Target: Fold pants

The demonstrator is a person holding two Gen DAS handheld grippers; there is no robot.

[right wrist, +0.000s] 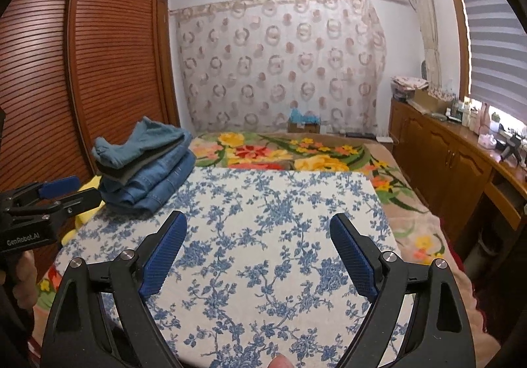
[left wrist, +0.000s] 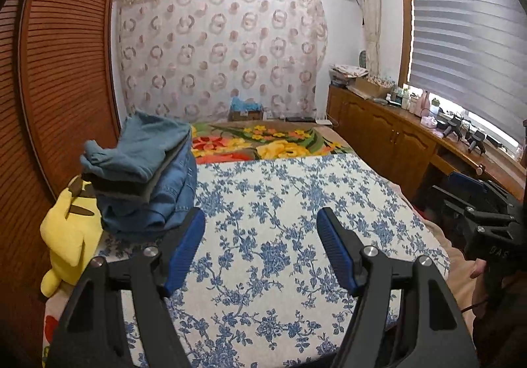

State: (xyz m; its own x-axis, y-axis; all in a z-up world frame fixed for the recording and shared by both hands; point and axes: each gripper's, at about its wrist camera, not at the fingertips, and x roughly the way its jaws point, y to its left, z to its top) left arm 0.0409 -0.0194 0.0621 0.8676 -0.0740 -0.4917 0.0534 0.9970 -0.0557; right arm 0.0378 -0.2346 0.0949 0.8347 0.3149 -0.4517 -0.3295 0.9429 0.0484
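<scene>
The left gripper (left wrist: pixel 262 219) hangs above the bed, and its two blue fingers (left wrist: pixel 186 246) are spread wide with nothing between them. The right gripper (right wrist: pixel 258 224) hangs above the bed too, with its fingers (right wrist: pixel 164 252) just as wide and holding nothing. In the right wrist view the left gripper shows at the left edge; in the left wrist view the right gripper shows at the right edge.

Under both grippers lies a white sheet with blue flowers (left wrist: pixel 290 203). It is flat and covers the near part of the bed. Past its far edge is a blanket with big yellow and red flowers (right wrist: pixel 280 150).

The pants (left wrist: pixel 148 170) sit in a folded pile at the far left corner of the blue flower sheet. The pile has blue jeans at the bottom, something grey in the middle, and a teal piece on top. Neither gripper touches the pile.

A yellow soft toy (left wrist: pixel 67 233) lies just left of the pile, by a brown wardrobe with slats (right wrist: pixel 98 71). Along the right wall runs a wooden counter (left wrist: pixel 395 124) with boxes and bottles on it, under a window with a grey blind (left wrist: pixel 461 25). A curtain with pink rings (right wrist: pixel 280 65) hangs on the far wall.
</scene>
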